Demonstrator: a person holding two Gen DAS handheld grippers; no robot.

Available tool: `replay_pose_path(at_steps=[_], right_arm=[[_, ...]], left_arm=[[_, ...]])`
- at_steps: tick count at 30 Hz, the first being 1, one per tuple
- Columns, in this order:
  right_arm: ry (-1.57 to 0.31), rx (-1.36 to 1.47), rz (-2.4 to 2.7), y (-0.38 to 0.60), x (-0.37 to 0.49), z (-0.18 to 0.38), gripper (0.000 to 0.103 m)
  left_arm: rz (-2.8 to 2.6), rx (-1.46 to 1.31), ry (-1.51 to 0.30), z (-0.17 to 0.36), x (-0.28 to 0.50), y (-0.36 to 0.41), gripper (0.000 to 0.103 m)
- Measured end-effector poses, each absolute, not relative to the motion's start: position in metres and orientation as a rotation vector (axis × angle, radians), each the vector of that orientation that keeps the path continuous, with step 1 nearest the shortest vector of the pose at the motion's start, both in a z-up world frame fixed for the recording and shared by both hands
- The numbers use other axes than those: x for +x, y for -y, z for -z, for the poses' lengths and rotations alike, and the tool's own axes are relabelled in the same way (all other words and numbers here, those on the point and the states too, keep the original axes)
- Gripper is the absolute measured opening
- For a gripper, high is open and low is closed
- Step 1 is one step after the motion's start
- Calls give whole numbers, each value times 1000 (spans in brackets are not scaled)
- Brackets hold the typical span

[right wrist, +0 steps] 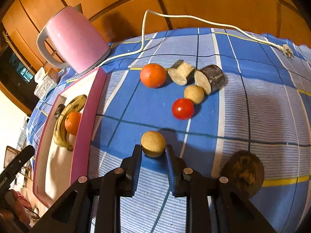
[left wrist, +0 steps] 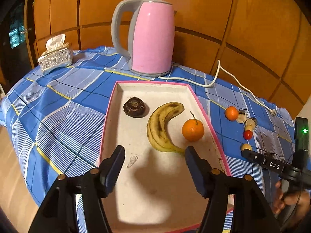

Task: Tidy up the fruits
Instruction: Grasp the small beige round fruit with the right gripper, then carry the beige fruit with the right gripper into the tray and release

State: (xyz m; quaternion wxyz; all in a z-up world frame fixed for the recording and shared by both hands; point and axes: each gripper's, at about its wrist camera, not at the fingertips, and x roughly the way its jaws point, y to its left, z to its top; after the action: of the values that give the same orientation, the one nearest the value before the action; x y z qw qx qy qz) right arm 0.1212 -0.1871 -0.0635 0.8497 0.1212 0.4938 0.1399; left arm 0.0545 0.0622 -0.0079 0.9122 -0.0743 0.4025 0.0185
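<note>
Right claw [right wrist: 153,149] down low at the bottom centre of its frame, narrowed around a small tan fruit [right wrist: 153,143], pads flush to both sides; looked gripped, though real squeeze or mere touch could not be told. Fruit apparently on the checked cloth of the bench [right wrist: 252,116], lift not yet begun. Probably taken first as the nearest piece, a short carry from the pink-rimmed tray [right wrist: 83,120] at the left of frame.

Left claw [left wrist: 155,152] parked wide open over the tray's near end, holding nothing, tips just short of the banana [left wrist: 162,126]. Likely waiting out of the way, or ready to steady the tray.

Already in the tray: banana, an orange [left wrist: 192,129] with a stem, and a dark wrinkled fruit [left wrist: 134,107] toward the far end. Left on the cloth, upper centre of the right view: a second orange [right wrist: 153,75], a red tomato [right wrist: 182,108], another tan fruit [right wrist: 194,94], and two cut dark-skinned chunks [right wrist: 196,76] — species not clear.

Pink kettle [left wrist: 149,36] and tissue box [left wrist: 55,58] at the back, apart from the sorting, cord [right wrist: 194,18] trailing across the cloth.

Brown fuzzy thing [right wrist: 243,172] at lower right half behind the claw's arm, too blurred to name. Tray's near corner cut off by the claw frame.
</note>
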Motion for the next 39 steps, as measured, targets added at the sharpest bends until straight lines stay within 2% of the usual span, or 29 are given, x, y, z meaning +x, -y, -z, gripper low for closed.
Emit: replay_pose_path(at_steps=[18, 39], right_arm=[[-962, 150, -577, 119, 76, 21, 24], [-987, 4, -600, 65, 86, 25, 25]], left_arm=[[-49, -166, -824, 7, 44, -69, 67], [-79, -223, -834, 15, 38, -91, 67]])
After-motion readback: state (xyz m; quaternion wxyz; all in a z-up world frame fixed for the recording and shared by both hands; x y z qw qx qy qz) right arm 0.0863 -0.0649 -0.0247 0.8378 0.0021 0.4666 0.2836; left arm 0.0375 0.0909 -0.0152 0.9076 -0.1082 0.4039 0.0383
